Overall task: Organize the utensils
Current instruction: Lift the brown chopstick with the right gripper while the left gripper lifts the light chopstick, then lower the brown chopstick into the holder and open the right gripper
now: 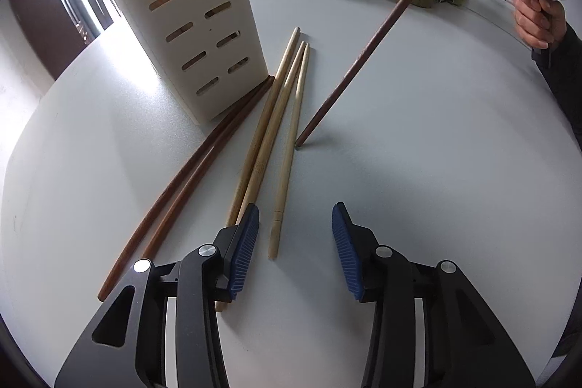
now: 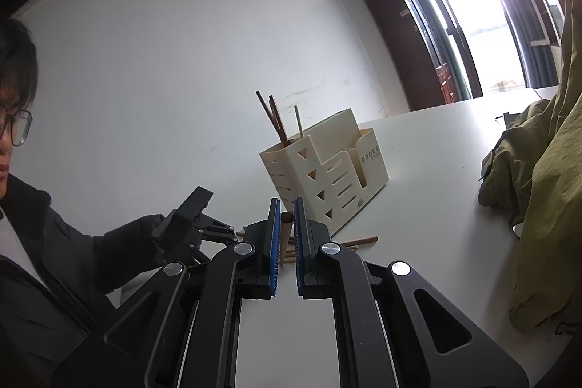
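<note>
Behind the holder, chopsticks, unseen from left wrist.

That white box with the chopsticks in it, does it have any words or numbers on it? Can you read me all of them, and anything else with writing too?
"DROEE": on the side wall of the cream utensil holder, right wrist view; the last letters run off the edge, so the word may be longer.
A smaller line under it: too small to read.
Left wrist view: no text on the holder's slotted side.
Nothing else shows writing.
</note>
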`<state>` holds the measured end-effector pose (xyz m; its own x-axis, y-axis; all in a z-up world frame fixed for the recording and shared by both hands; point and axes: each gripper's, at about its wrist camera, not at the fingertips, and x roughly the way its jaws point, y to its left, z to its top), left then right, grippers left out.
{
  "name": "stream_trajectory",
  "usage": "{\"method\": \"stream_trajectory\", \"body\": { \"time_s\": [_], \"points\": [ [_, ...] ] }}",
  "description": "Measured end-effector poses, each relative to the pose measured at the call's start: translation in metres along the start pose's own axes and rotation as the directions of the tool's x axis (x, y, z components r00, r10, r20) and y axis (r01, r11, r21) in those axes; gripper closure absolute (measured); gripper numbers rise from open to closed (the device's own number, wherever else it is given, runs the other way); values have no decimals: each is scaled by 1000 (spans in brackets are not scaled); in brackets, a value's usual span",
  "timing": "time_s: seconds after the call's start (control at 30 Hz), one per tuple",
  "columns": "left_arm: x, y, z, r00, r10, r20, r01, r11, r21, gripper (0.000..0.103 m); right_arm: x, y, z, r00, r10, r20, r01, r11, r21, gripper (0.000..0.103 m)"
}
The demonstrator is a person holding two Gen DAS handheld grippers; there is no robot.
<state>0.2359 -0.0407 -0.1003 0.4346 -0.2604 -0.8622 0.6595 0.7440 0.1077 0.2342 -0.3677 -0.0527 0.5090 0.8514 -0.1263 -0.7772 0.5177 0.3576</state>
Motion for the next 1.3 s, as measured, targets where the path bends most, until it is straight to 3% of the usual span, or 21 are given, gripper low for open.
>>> {"method": "stream_trajectory", "body": {
  "time_s": [0.23,0.3,0.33,0.37,0.53,0.6,0.77,1.3],
  "points": [
    [2,7,-2,999,-53,-1,52,998,-23,61,0,-1,0,1000,-2,-2,2,1000,2,95],
    [4,11,0,997,-78,5,78,996,-46,76,0,-1,0,1000,-2,-2,2,1000,3,95],
    [5,13,0,998,-69,7,69,996,-53,95,0,-1,0,1000,-3,-1,3,1000,3,95],
    [4,17,0,996,-84,4,84,994,-68,98,-1,-1,0,1000,-2,1,2,1000,4,95],
    [4,20,-3,992,-124,21,125,986,-112,99,-2,0,-1,1000,8,13,-8,1000,5,95],
    [-5,21,-2,984,-166,60,173,975,-138,99,-3,1,0,1000,17,25,-17,1000,4,95],
    [-41,17,4,969,-178,170,203,969,-141,99,-7,3,3,997,43,71,-44,999,12,95],
    [-139,13,19,921,-69,384,121,986,-114,99,5,45,49,982,77,170,-66,995,-72,96]
  ]
}}
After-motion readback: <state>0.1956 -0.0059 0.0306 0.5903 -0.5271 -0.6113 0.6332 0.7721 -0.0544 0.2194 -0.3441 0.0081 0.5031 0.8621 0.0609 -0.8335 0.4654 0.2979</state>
